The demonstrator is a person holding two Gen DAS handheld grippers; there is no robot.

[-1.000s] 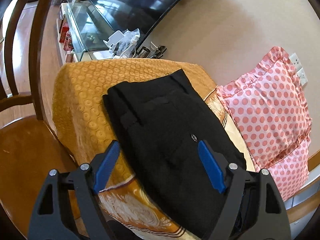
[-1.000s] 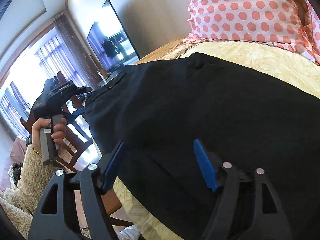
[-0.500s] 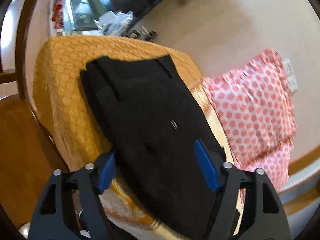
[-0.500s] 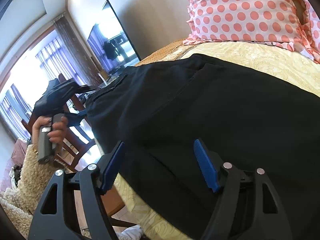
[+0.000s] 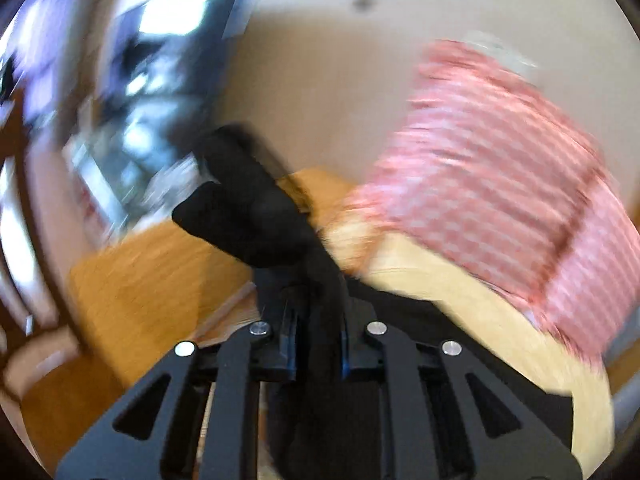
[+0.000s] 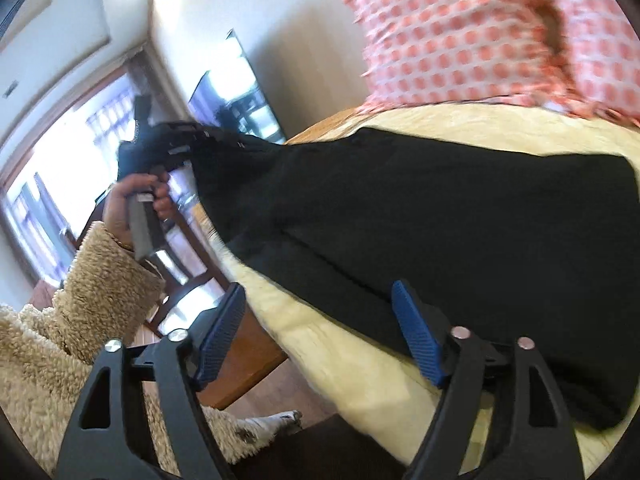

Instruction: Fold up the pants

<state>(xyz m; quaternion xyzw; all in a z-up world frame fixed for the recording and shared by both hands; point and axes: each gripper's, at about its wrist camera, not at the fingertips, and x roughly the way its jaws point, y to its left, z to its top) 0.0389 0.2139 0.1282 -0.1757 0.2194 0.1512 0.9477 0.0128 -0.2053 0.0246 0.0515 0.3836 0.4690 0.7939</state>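
The black pants (image 6: 440, 216) lie across the yellow bedspread (image 6: 340, 352). My left gripper (image 5: 316, 344) is shut on one end of the pants (image 5: 256, 216) and holds it lifted off the bed; the view is motion-blurred. It also shows in the right wrist view (image 6: 172, 140), raised at the pants' far left end in a hand. My right gripper (image 6: 320, 324) is open and empty, its blue fingertips (image 6: 416, 336) over the near edge of the pants.
A pink polka-dot pillow (image 6: 480, 32) leans against the wall behind the bed. An orange patterned cover (image 5: 152, 280) lies at the bed's end. A dark television (image 6: 236, 96) and a bright window (image 6: 80, 152) are beyond. A wooden chair (image 6: 240, 364) stands beside the bed.
My left gripper has closed on the end of the pants and lifted it off the bed. My right gripper has stayed open over the pants' near edge.
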